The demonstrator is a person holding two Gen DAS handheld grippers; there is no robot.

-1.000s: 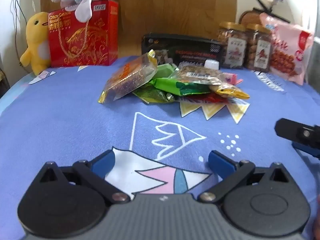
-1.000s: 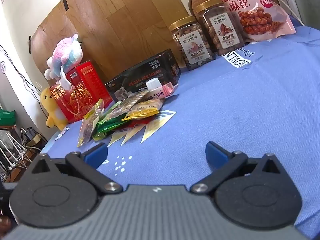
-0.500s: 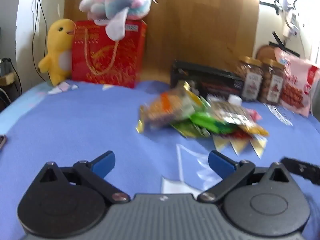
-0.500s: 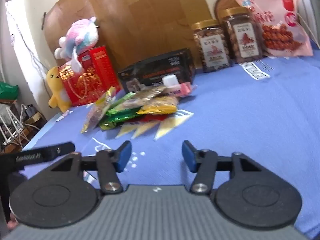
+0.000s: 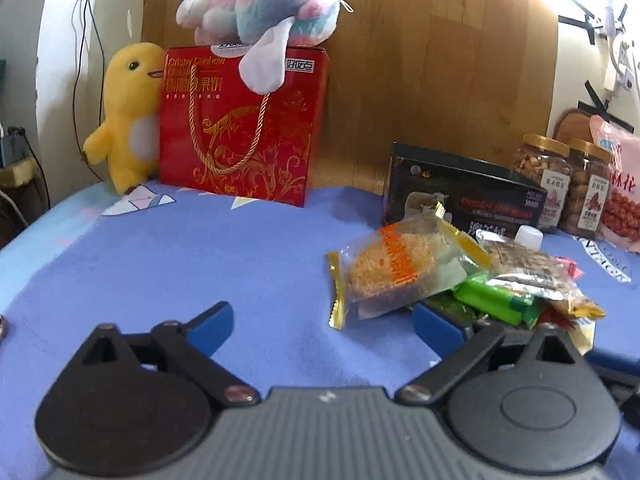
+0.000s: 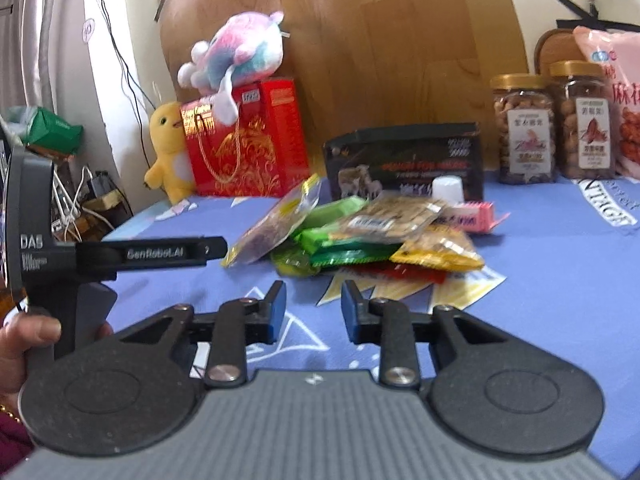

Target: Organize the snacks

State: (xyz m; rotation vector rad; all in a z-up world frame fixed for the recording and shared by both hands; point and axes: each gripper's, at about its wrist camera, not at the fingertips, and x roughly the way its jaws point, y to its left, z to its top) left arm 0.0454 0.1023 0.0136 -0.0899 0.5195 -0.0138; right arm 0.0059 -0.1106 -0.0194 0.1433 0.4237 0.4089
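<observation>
A pile of snack packets point(image 5: 476, 280) lies on the blue cloth, with a clear orange-printed cracker packet point(image 5: 396, 268) leaning on its left side. The pile also shows in the right wrist view point(image 6: 372, 232). My left gripper point(image 5: 322, 326) is open and empty, low over the cloth, its right finger close to the pile's near edge. My right gripper point(image 6: 313, 312) is partly closed with a narrow gap, empty, a short way in front of the pile. The left gripper's body point(image 6: 152, 254) shows at the left of the right wrist view.
A red gift bag point(image 5: 244, 128) with a pastel plush toy point(image 5: 264, 4) on top and a yellow plush duck point(image 5: 128, 116) stand at the back left. A black box point(image 5: 464, 196), two nut jars point(image 5: 560, 184) and a pink snack bag point(image 5: 620, 188) stand at the back right.
My left gripper has swung left and forward, so the pile now sits at its right. My right gripper has narrowed from wide open to a small gap and turned toward the pile.
</observation>
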